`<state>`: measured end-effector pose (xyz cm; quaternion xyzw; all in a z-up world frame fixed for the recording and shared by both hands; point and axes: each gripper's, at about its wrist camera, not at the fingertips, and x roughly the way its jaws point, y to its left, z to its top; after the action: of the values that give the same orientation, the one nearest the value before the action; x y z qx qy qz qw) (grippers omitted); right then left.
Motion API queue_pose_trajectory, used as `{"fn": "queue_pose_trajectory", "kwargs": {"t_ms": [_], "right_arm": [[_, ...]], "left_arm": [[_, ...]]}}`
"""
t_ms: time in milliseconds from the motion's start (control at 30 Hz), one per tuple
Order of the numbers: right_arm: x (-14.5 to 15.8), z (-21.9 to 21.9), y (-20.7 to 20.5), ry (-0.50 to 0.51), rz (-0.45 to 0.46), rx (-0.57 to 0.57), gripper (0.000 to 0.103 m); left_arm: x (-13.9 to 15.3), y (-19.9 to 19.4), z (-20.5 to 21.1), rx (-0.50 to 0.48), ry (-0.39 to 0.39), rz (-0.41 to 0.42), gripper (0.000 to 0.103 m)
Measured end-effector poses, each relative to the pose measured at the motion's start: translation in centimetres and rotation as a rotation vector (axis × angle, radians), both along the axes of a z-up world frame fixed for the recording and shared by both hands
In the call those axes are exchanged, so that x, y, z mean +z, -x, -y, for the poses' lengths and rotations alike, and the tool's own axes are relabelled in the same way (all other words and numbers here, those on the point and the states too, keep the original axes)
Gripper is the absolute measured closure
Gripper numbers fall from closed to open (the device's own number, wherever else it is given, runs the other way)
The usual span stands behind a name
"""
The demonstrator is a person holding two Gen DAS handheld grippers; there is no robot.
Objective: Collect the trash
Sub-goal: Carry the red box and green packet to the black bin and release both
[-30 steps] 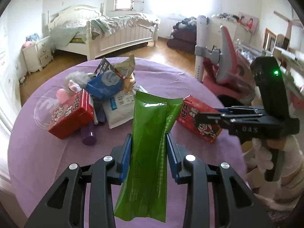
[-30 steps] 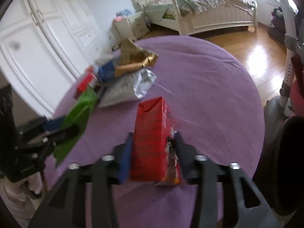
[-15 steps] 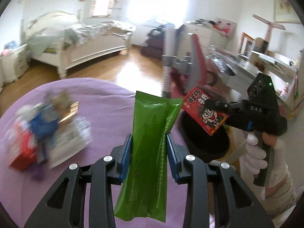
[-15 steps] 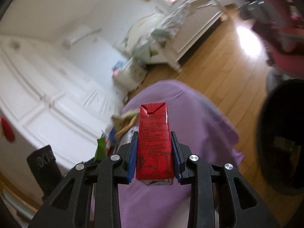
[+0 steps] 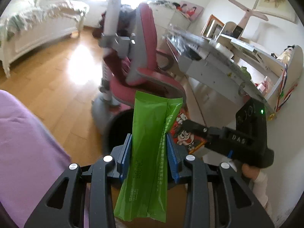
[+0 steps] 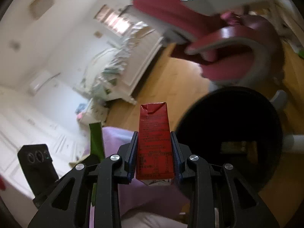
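My left gripper [image 5: 149, 152] is shut on a long green wrapper [image 5: 147, 152] that stands upright between its blue pads. It hangs past the edge of the purple table [image 5: 24, 142], in front of a black round bin [image 5: 118, 129]. My right gripper [image 6: 154, 152] is shut on a red drink carton [image 6: 154, 142], held upright beside the bin's dark opening [image 6: 231, 140]. In the left wrist view the right gripper [image 5: 191, 131] holds the carton [image 5: 185, 134] just right of the wrapper. The green wrapper [image 6: 96, 140] also shows in the right wrist view.
A pink desk chair [image 5: 144, 57] stands just behind the bin. A white desk [image 5: 218, 60] with shelves is at the right. A white bed [image 5: 38, 24] lies at the far left across the wooden floor [image 5: 57, 79].
Both grippers have swung away from the trash pile on the table toward the bin by the chair. Each still holds its item. The pile has left both views.
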<state>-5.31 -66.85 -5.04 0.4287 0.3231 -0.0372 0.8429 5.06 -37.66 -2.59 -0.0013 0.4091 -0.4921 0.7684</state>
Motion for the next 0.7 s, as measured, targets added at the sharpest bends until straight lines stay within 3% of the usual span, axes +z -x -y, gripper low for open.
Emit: {"fn": "queue_pose_trajectory", "kwargs": {"t_ms": [200,333,400,467,500,567,700], "right_arm": [[-3.1,1.4,0.2,-0.022,-0.064,-0.041,0.071],[-3.8,1.4,0.1,-0.016,-0.095,-0.057,0.070],[-3.9,1.4,0.0,-0.004,-0.112,-0.064,0.069],[-3.7,1.3,0.0,0.013,-0.115,-0.065,0.060],[-3.5,1.2,-0.2,0.019,-0.112,-0.070,0.056],[-2.9,0.8,0.0,0.028,-0.101,-0.076,0.045],[-1.8,-0.2,-0.5,0.051,-0.088,-0.055,0.043]], "left_arm": [[-3.5,-0.9,4.0,-0.017,-0.041,-0.083,0.068],[-4.4,-1.1,5.5,-0.028,-0.074,-0.079,0.058],[-4.3,-1.1,5.6,-0.033,-0.087,-0.062,0.049],[-3.7,-1.0,5.2,-0.024,-0.073,-0.048,0.028],[-3.3,-1.0,5.0,-0.016,-0.063,-0.039,0.025],[-2.5,-0.8,4.3,-0.002,-0.050,-0.023,0.024],[-0.8,-0.2,2.2,0.023,-0.019,-0.019,0.023]]}}
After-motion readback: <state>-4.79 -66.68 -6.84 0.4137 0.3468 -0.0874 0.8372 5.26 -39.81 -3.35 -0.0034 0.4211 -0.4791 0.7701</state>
